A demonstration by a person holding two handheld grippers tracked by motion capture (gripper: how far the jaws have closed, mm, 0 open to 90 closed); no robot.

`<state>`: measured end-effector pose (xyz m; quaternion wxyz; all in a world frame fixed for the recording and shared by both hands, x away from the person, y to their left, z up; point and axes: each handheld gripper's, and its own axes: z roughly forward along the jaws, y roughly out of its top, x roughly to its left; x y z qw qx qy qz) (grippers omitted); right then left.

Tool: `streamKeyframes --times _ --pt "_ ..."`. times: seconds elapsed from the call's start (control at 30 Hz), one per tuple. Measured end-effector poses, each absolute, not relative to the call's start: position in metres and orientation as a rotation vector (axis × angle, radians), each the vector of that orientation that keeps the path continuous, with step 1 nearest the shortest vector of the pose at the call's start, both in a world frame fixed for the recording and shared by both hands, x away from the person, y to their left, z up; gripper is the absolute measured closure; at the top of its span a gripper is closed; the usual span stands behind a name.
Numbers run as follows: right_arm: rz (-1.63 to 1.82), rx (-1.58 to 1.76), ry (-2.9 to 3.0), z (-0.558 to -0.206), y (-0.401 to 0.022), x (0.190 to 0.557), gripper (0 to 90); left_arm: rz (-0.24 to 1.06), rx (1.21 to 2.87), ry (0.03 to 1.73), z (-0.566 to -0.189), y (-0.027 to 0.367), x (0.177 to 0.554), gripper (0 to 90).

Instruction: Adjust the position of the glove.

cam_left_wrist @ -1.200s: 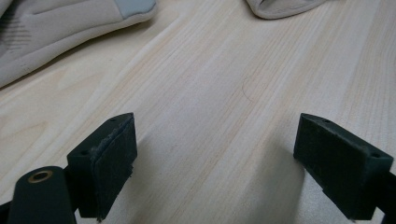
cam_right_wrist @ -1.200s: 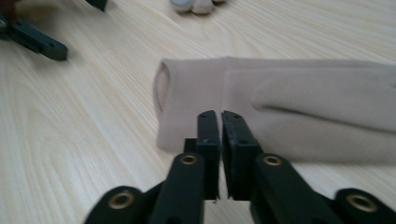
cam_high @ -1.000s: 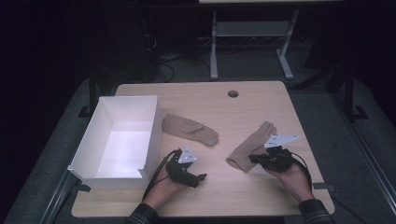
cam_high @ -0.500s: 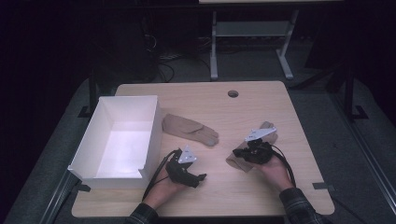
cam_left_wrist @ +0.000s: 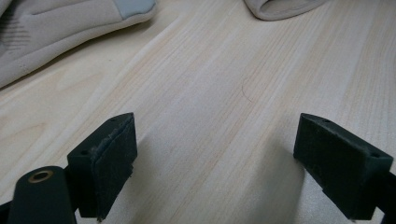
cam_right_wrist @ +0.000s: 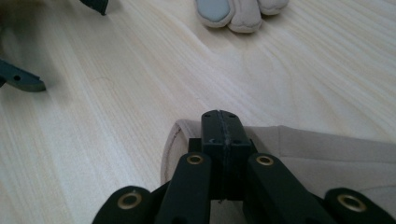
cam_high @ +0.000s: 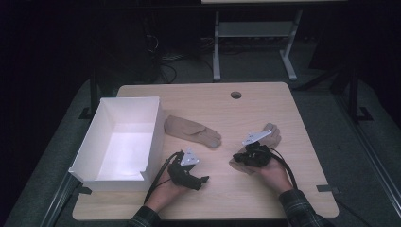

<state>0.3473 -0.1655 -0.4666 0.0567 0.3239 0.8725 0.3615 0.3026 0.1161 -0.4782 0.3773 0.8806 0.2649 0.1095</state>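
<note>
Two beige socks lie on the wooden table [cam_high: 217, 194]. One sock [cam_high: 191, 130] lies flat beside the white box; its grey-patched toe [cam_right_wrist: 233, 11] shows at the top of the right gripper view. The other sock [cam_high: 270, 135] lies slanted at the right, its folded end [cam_right_wrist: 327, 154] under my right gripper [cam_high: 236, 156]. That gripper [cam_right_wrist: 222, 116] is shut, pads pressed together just above the sock's edge, and I see no fabric between them. My left gripper [cam_high: 198, 182] rests open on bare wood [cam_left_wrist: 217, 128], apart from both socks.
A white open box [cam_high: 153, 137], nothing inside, stands at the table's left side, close to my left hand. A round cable hole [cam_high: 235, 95] sits near the far edge. Beyond the table are a dark floor and a metal frame [cam_high: 216, 42].
My right hand has slid left along the slanted sock toward its near end, keeping its jaws shut. The left hand and both socks have stayed in place.
</note>
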Motion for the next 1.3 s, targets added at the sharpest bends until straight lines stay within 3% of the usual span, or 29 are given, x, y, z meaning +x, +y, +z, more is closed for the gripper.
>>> streamKeyframes --times 1.3 --pt "1.082 0.964 2.739 -0.462 -0.219 0.281 89.8 0.292 2.267 0.661 -0.477 0.117 0.303 12.8"
